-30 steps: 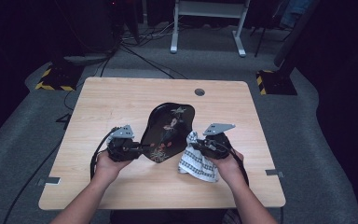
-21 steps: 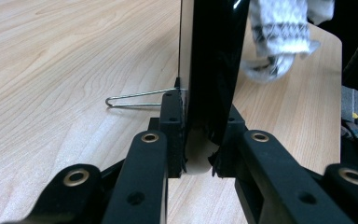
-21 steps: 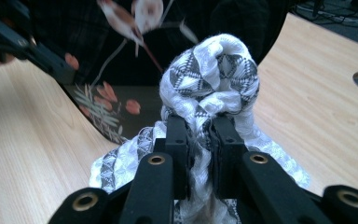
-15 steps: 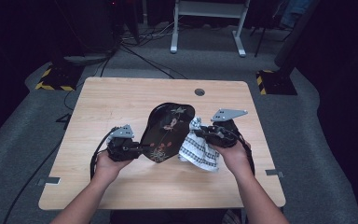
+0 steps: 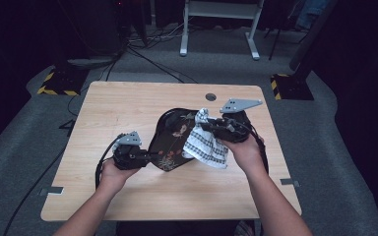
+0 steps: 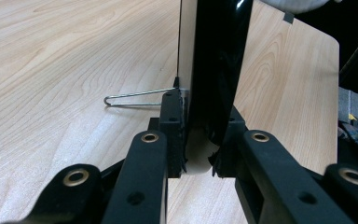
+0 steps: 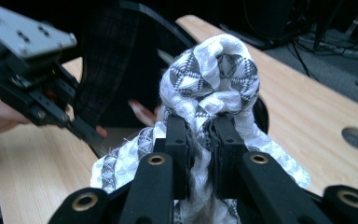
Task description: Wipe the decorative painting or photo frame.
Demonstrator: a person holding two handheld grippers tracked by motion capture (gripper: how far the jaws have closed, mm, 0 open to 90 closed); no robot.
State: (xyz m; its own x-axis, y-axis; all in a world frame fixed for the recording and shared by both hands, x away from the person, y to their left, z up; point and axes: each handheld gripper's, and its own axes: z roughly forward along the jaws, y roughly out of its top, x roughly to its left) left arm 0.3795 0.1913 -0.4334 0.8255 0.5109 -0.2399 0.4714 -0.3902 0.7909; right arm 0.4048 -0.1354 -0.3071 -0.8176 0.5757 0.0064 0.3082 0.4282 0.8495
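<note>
A black oval tray (image 5: 170,140) with a flower pattern stands tilted over the wooden table (image 5: 128,103). My left gripper (image 5: 150,157) is shut on its lower left rim. In the left gripper view the jaws (image 6: 200,135) clamp the tray's edge (image 6: 216,56), black on one face and cream on the other. My right gripper (image 5: 204,123) is shut on a white cloth (image 5: 204,145) with a grey woven pattern, held against the tray's right side. In the right gripper view a bunch of cloth (image 7: 219,74) bulges above the shut jaws (image 7: 199,135), and the rest hangs below.
A thin bent wire (image 6: 135,97) lies on the table beside the tray's edge. A round cable hole (image 5: 210,97) sits near the table's far edge. White desk legs (image 5: 216,29), cables and striped bases (image 5: 54,83) stand on the floor beyond.
My right gripper has risen with the cloth and moved away from the table's front edge, up along the tray's right side. The left gripper and the tray have stayed put.
</note>
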